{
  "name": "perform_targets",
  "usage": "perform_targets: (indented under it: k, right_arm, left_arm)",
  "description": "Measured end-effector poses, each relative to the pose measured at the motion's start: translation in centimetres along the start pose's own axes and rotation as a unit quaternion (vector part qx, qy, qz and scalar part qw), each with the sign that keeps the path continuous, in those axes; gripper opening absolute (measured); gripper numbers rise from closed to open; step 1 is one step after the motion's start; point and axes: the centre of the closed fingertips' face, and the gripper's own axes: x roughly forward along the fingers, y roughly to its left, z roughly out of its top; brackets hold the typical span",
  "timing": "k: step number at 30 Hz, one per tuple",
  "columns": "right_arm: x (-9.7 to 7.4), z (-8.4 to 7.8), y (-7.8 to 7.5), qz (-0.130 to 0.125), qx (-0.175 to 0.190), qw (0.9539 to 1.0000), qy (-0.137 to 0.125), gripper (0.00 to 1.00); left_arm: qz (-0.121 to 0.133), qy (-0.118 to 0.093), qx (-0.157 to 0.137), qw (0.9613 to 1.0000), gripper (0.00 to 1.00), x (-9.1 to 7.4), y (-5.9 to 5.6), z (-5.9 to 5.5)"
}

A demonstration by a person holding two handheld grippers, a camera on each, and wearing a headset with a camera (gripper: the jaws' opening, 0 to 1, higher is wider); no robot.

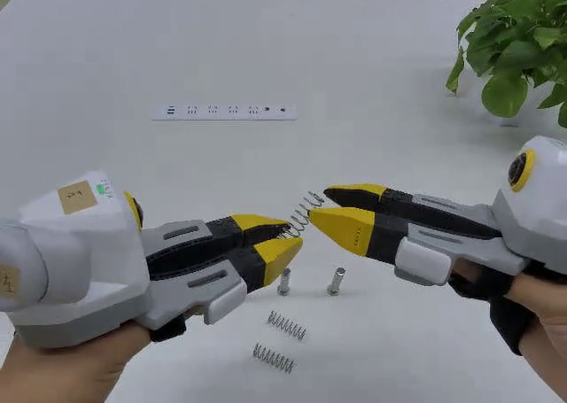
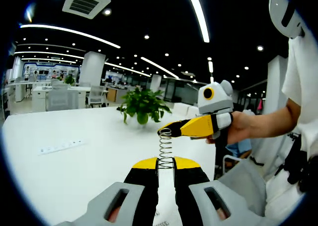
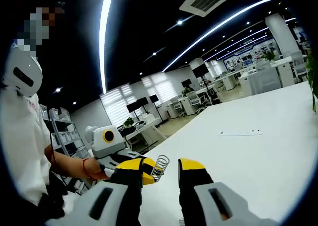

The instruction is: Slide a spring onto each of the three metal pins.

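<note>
The spring (image 1: pixel 301 217) hangs in the air between the two grippers, slightly bowed, well above the table (image 1: pixel 106 58). It looks like a light, thin-wire thing, soft along its length and quick to bend or flick away. I'd hold it near one end, across the coils, and gently enough to leave the bore open for a pin.

The left hand (image 1: pixel 71 368) sits low and close to the body. The right hand (image 1: pixel 540 301) comes in from the side a little higher. Both grippers are held roughly level and angled in toward each other.

The left gripper (image 1: pixel 296 234) has its jaws closed down to the coil's width and pinches one end. In the left gripper view the coil rises straight out from between the yellow tips. The right gripper (image 1: pixel 318 203) meets it tip to tip with its jaws a little apart and the spring's other end lying between them. I'd say that end isn't clamped, though I can't tell whether a jaw touches the wire.

Below the left gripper, toward the person, a loose spring (image 1: pixel 273 358) and a second loose spring (image 1: pixel 286 325) lie flat. Just under the left gripper's tips a pin (image 1: pixel 284 282) stands on end with a second pin (image 1: pixel 336 281) near it; both look bare.

Far beyond the grippers lies a power strip (image 1: pixel 223 112). A plant (image 1: pixel 518 49) stands far past the right gripper.
</note>
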Motion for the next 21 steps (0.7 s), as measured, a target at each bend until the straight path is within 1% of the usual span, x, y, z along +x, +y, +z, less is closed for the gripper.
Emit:
perform_targets:
  k: [7,11,14,16,21]
  right_arm:
    - [0.20,0.20,0.32,0.011,0.014,0.9998,-0.006,0.22]
    - [0.15,0.44,0.37,0.013,0.019,0.9996,-0.013,0.17]
    - [0.12,0.44,0.38,0.015,0.021,0.9996,-0.012,0.15]
    - [0.13,0.42,0.42,0.016,0.019,0.9996,-0.012,0.13]
    - [0.08,0.42,0.55,0.018,0.019,0.9996,-0.011,0.12]
  left_arm:
    - [-0.009,-0.014,-0.005,0.9999,0.10,0.22,-0.39,0.63]
    - [-0.011,-0.017,-0.007,0.9998,0.10,0.20,-0.42,0.75]
    - [-0.014,-0.021,-0.007,0.9997,0.10,0.11,-0.49,0.92]
    - [-0.015,-0.019,-0.005,0.9997,0.10,0.12,-0.51,0.86]
    - [-0.018,-0.019,-0.006,0.9996,0.10,0.10,-0.58,0.85]
